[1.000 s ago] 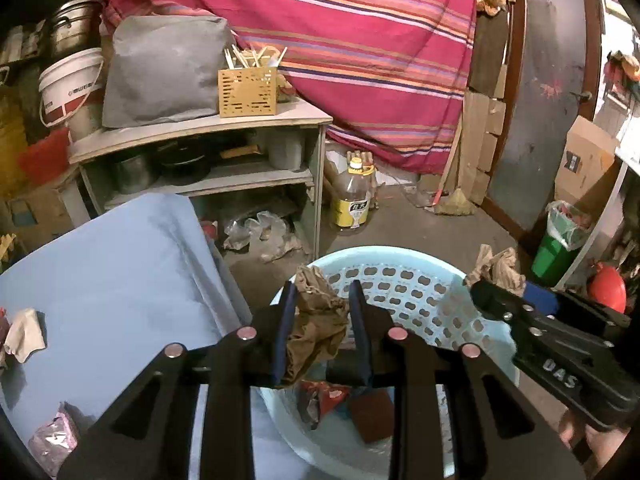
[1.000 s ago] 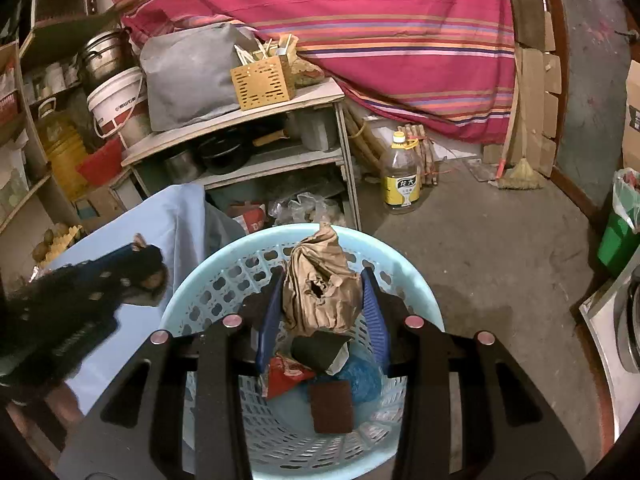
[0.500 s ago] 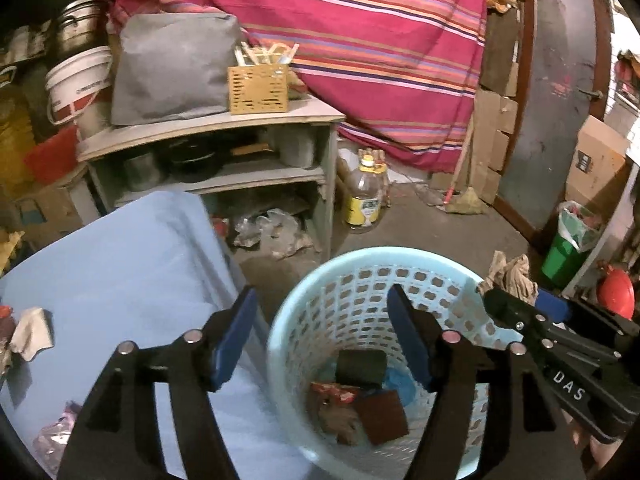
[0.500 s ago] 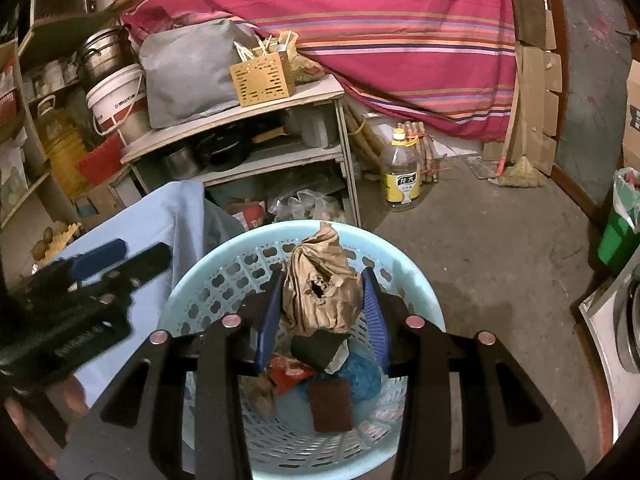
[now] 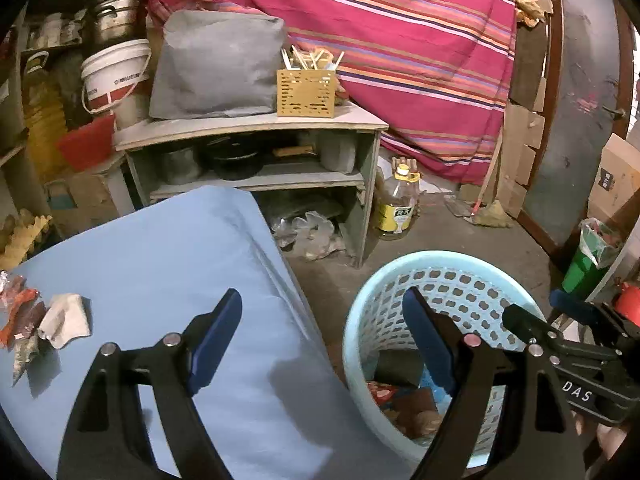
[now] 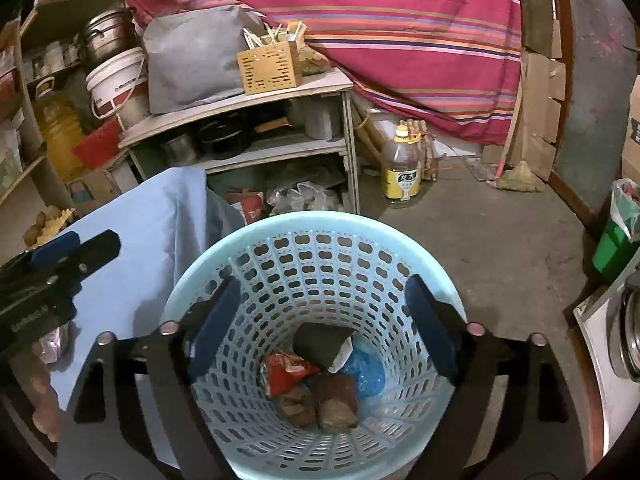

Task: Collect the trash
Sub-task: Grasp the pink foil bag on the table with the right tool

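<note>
A light blue perforated basket [image 6: 320, 224] stands on the floor beside the blue-covered table [image 5: 160, 264]. It holds several trash pieces: a red wrapper [image 6: 286, 372], brown crumpled paper [image 6: 334, 400], a dark piece and blue plastic. My right gripper [image 6: 326, 324] is open and empty right above the basket. My left gripper [image 5: 322, 340] is open and empty over the table's right edge, next to the basket [image 5: 440, 264]. More trash lies at the table's left: a pale crumpled paper [image 5: 66, 318] and red-brown wrappers [image 5: 20, 320].
A grey shelf unit [image 5: 256, 124] with pots, a grey bag and a yellow utensil box stands behind the table. An oil bottle [image 5: 398, 204] is on the floor. A green bin [image 5: 588, 264] stands at the right. A striped red cloth hangs behind.
Both grippers opened and dropped their brown crumpled papers into the basket. My left gripper then moved left, back over the table edge.
</note>
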Available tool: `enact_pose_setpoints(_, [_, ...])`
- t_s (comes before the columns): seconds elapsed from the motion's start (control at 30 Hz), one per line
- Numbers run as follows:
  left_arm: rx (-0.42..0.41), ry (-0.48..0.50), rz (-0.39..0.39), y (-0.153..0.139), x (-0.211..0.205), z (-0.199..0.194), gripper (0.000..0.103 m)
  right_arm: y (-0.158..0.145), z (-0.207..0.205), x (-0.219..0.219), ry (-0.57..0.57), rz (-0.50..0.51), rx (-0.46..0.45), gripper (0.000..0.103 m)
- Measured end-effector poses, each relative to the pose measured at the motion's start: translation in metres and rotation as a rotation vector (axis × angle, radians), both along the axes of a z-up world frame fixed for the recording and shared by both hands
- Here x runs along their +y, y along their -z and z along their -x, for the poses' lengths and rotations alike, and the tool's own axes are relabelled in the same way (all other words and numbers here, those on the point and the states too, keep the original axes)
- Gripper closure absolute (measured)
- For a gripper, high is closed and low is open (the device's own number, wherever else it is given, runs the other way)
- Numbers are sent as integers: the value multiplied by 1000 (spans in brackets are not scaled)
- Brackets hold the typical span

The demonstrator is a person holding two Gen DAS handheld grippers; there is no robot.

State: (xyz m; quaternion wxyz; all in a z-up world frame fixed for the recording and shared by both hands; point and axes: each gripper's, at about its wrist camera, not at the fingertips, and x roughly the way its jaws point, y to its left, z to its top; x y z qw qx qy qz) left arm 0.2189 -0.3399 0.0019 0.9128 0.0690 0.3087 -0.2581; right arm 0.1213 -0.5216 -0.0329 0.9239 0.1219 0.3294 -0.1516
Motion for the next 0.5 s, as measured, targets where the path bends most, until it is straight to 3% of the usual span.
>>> enact_pose_setpoints(0.27, [-25,-36,0,-7,32,1,20,-2,6,14,15,29,-12,8])
enact_pose_setpoints(0.5, [-29,-92,3,-16,83,0,18,-12,8,43,8,44,-41,5])
